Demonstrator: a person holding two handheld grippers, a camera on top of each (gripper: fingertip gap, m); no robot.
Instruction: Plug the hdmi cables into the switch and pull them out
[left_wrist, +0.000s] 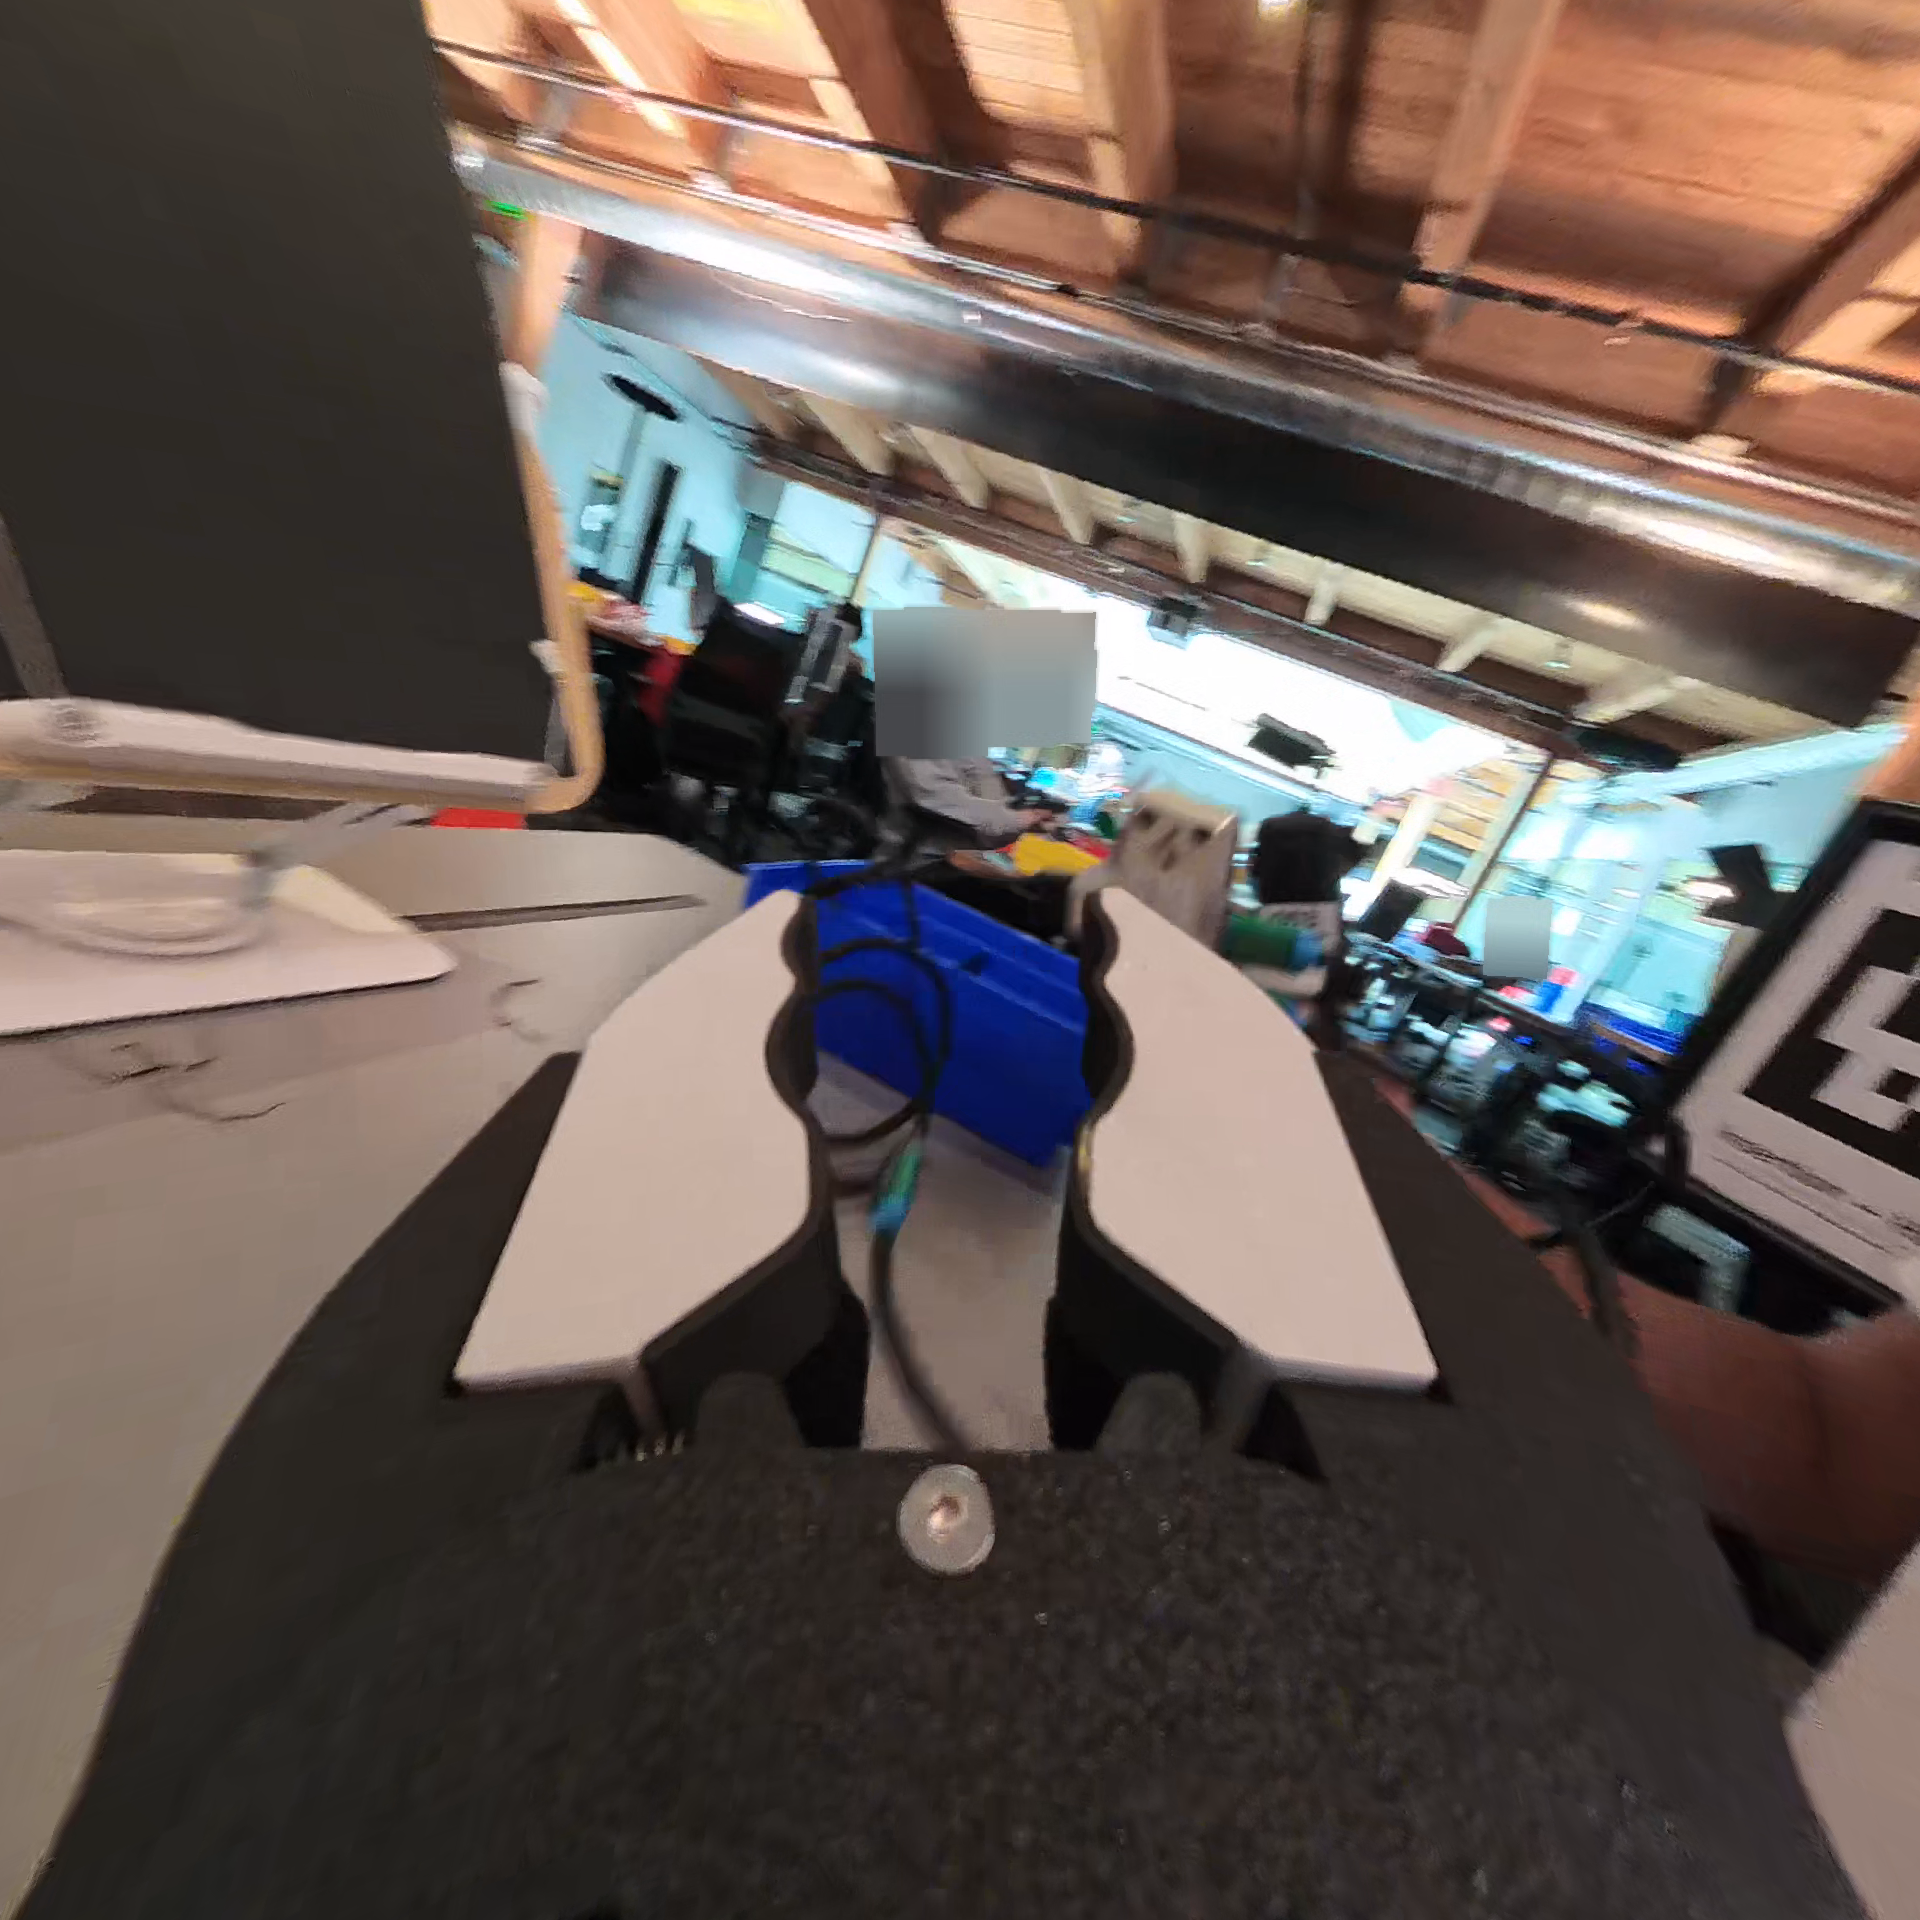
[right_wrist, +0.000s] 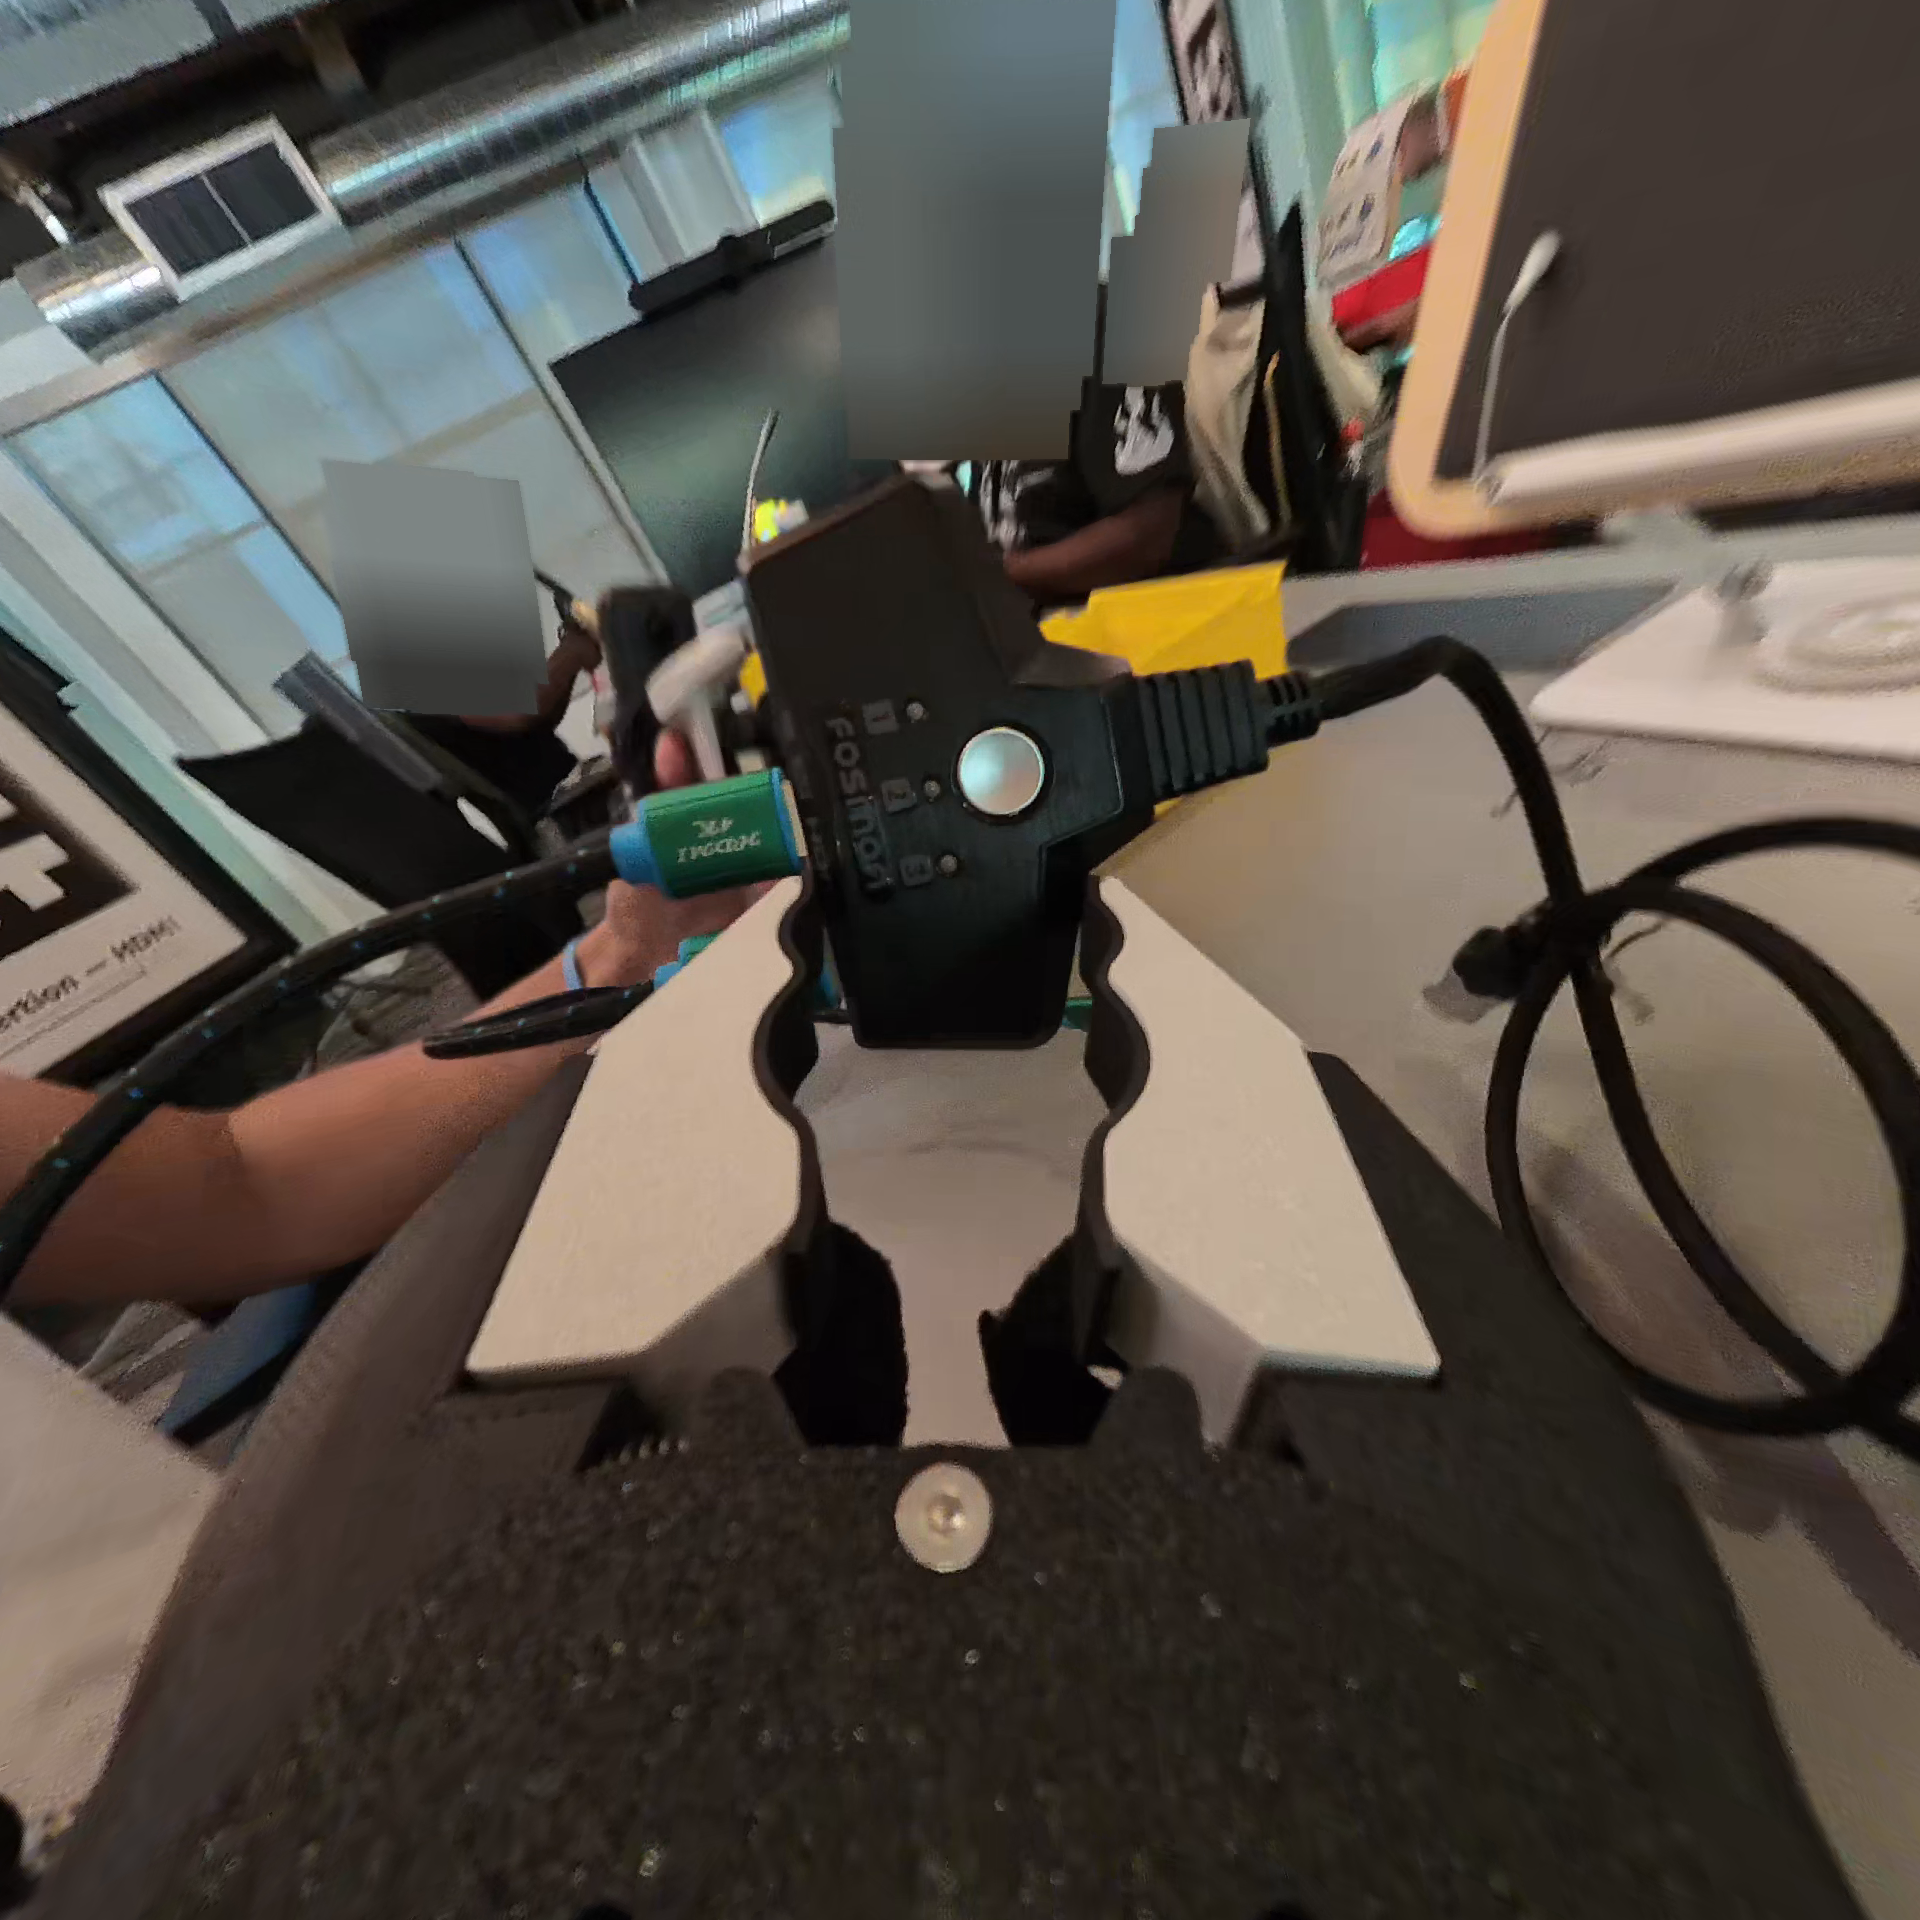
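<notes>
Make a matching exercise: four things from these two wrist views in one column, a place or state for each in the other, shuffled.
1. switch
2. green plug
3. left gripper
4. blue bin

A. open, holding nothing
B. beyond the open fingers, on the table
C. clamped by the right gripper
D. seated in the switch's side

Pairs: 1-C, 2-D, 3-A, 4-B

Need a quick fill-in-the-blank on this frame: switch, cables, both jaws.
1. The right gripper has its jaws shut on the black ____.
2. The green HDMI plug is seated in the switch's ____ side in the right wrist view.
3. The left gripper's jaws are ____, holding nothing.
4. Behind the left gripper sits a ____ bin.

Missing: switch; left; open; blue
</notes>
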